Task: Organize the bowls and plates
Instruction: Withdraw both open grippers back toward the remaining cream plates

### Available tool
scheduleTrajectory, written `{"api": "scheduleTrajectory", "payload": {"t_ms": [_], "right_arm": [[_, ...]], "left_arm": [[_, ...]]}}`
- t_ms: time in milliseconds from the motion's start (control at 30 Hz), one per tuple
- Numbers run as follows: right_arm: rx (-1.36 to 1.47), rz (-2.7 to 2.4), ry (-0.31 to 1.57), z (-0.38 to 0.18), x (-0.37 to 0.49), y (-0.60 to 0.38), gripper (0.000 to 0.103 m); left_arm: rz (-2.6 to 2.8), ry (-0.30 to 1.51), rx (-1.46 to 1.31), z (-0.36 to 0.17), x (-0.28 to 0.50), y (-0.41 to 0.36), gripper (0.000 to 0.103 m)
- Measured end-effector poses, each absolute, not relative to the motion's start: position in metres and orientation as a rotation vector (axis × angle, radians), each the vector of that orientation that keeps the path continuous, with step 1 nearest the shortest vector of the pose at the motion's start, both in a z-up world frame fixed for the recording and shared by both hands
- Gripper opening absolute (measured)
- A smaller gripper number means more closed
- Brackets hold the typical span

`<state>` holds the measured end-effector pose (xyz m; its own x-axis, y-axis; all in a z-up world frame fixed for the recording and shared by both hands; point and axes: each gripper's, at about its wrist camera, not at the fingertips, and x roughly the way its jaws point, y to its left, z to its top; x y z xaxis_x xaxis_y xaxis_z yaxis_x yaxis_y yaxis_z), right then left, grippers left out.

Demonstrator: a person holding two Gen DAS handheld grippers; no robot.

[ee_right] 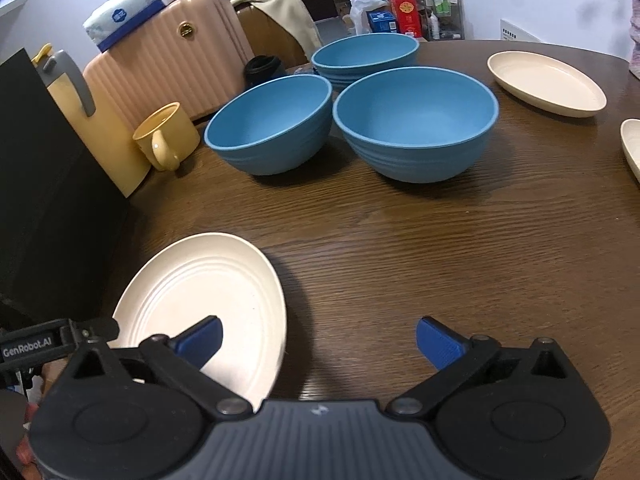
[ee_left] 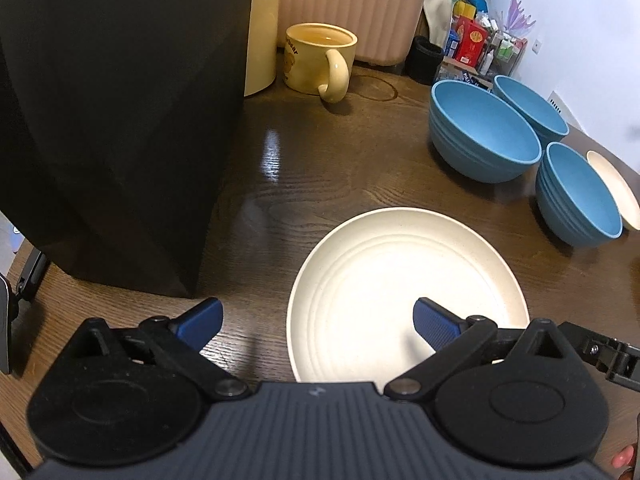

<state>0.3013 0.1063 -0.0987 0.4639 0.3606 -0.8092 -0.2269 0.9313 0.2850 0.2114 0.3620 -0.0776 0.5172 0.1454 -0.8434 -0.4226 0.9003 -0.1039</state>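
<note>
Nearest, the left gripper (ee_left: 318,322) and the right gripper (ee_right: 319,340) are both spread wide with nothing held, above a cream plate (ee_left: 404,292) lying flat on the wooden table (ee_right: 440,240). Farther off, three blue bowls (ee_right: 416,124) are grouped together, and a second cream plate (ee_right: 546,82) is seen at the far right.

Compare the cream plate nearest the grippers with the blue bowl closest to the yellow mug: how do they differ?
The cream plate is shallow and nearly flat; the blue bowl is deep with tall sides. The cream plate lies alone near the black box; the blue bowl stands beside a second blue bowl, farther back by the yellow mug. Ridges ring the plate's inner face and the bowl's outer wall. Both sit upright and empty on the wooden table.
</note>
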Motion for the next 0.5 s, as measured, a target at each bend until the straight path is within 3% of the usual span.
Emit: {"api": "scheduleTrajectory", "payload": {"t_ms": [500], "right_arm": [[0.150, 0.314, 0.993, -0.085, 0.301, 0.075, 0.103]], "left_arm": [[0.314, 0.944, -0.314, -0.063, 0.223, 0.339, 0.103]]}}
